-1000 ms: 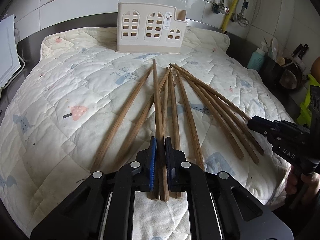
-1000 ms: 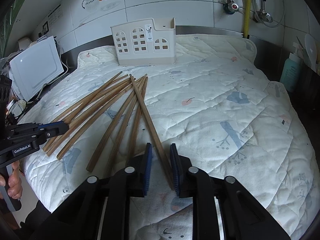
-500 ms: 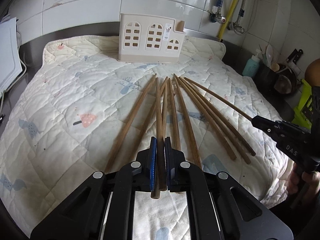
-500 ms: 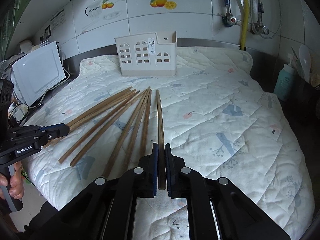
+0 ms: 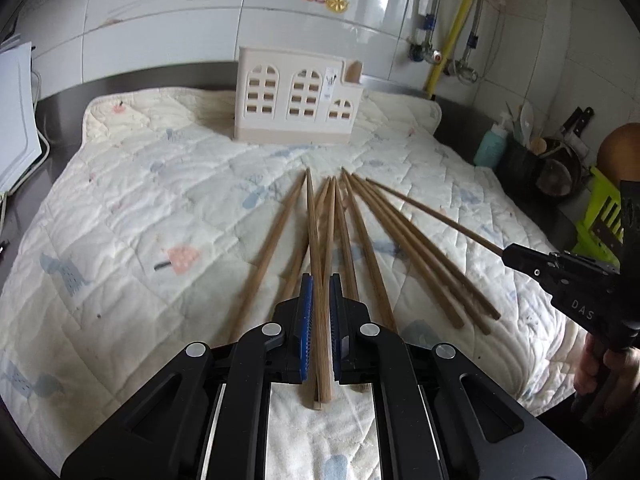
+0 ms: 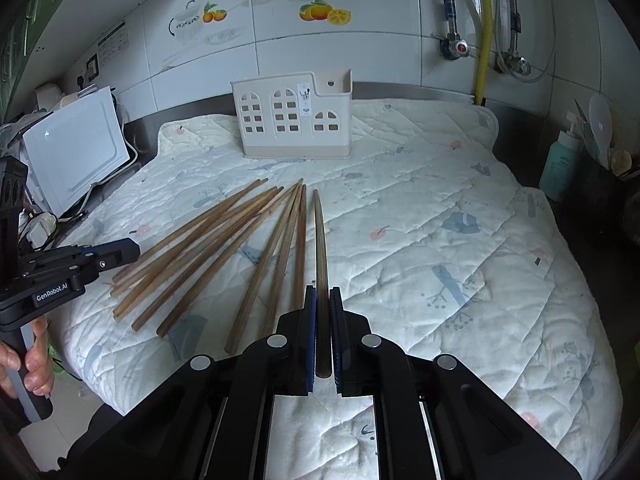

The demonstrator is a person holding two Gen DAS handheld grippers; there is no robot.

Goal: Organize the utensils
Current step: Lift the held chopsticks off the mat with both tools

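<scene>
Quilt (image 5: 120, 216) farther below both chopsticks (image 6: 320, 240).

I'm working in a home kitchen: white wall tiles (image 6: 280, 52) with fruit stickers (image 6: 325, 11), water valves (image 6: 454, 46) and a yellow pipe (image 6: 484, 40) on the wall, a soap bottle (image 6: 560, 164), and what looks like a pot of spoons (image 5: 554, 160) beside the steel table (image 5: 60, 104).

You are looking at a quilt (image 6: 460, 200) covering the counter (image 5: 60, 100), carrying loose chopsticks (image 6: 208, 256) and a holder (image 6: 294, 116) standing behind them.
</scene>
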